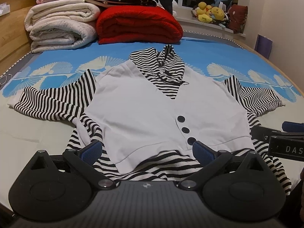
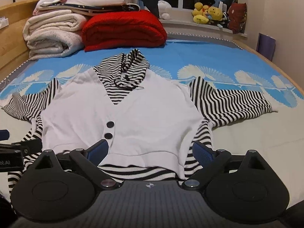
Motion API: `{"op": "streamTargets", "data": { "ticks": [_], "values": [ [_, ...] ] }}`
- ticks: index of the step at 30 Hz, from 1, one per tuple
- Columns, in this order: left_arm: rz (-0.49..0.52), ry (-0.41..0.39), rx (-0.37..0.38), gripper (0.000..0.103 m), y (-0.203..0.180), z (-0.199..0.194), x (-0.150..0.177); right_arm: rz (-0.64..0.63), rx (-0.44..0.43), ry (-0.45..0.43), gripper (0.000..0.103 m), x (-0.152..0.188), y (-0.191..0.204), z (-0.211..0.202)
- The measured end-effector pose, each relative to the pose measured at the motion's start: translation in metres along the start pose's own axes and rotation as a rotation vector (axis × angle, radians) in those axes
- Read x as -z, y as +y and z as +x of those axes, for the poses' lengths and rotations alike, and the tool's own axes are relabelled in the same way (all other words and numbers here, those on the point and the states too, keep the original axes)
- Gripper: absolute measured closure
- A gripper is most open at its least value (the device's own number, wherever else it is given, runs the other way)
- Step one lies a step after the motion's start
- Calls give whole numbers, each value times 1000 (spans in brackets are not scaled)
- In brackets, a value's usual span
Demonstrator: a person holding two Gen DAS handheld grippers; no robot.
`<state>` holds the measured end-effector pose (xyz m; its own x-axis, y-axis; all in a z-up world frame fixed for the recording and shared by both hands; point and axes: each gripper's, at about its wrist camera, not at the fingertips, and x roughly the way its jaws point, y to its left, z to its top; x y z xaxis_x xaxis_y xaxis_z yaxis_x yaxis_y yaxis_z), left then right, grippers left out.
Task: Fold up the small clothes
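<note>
A small top (image 1: 144, 110) (image 2: 133, 117) lies flat and face up on the bed, with a white vest front, dark buttons, black-and-white striped sleeves spread to both sides and a striped hood at the far end. My left gripper (image 1: 148, 150) hovers wide open over the near hem, left of middle, with nothing between its blue pads (image 1: 93, 151). My right gripper (image 2: 151, 150) is also open, over the hem's right part, and holds nothing. Each gripper shows at the edge of the other's view: the right gripper (image 1: 285, 140), the left gripper (image 2: 13, 152).
Folded cream blankets (image 1: 60, 24) and a red blanket (image 1: 138, 26) are stacked at the bed's far end. Plush toys (image 1: 210, 13) sit on the windowsill. A wooden bed frame (image 1: 11, 28) runs along the left. The blue patterned sheet (image 1: 209, 51) lies beyond the top.
</note>
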<state>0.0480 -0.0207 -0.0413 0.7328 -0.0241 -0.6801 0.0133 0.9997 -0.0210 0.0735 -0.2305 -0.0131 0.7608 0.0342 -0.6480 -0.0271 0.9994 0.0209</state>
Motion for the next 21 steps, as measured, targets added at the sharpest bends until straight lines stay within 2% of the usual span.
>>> {"op": "streamTargets", "data": {
  "ticks": [7, 15, 19, 21],
  "values": [
    [-4, 3, 2, 1, 1, 0, 0, -38, -32, -98, 7, -1, 11, -11],
    [8, -7, -2, 6, -2, 0, 1, -30, -68, -52, 8, 1, 12, -9],
    [17, -12, 5, 11, -4, 0, 1, -37, -54, -38, 15, 1, 12, -7],
    [19, -11, 11, 11, -4, 0, 0, -40, -53, -28, 16, 2, 12, -6]
  ]
}}
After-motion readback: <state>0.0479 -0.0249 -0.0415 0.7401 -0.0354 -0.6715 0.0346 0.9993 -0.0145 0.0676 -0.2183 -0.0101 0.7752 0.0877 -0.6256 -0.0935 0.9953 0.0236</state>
